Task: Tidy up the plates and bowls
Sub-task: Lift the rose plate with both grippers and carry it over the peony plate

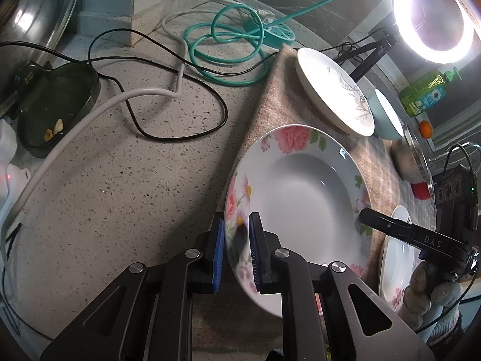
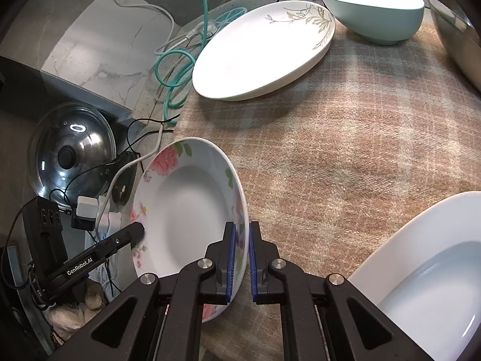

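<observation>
Both grippers are pinching the same floral plate (image 1: 303, 198) right now: the left gripper (image 1: 236, 252) clamps the rim at about 7 o'clock in its own view, and the right gripper (image 2: 240, 258) has the opposite edge, at about 4 o'clock in the right wrist view. Each shows up in the other's camera as a black finger on the far rim. The plate sits over the left edge of the plaid cloth (image 2: 345, 156), tilted up a bit, though I can't really tell if it's fully off the cloth yet.

So the step in hand looks like a two-handed lift. Candidate spots: the leaf-pattern plate (image 2: 264, 54) at 12 o'clock, with the mint bowl (image 2: 372, 12) at 1 o'clock just beside it, or the other white dish (image 2: 421, 270) at 4 o'clock. Next move probably needs both hands rising together and level, so the rim doesn't twist out of either grip.
</observation>
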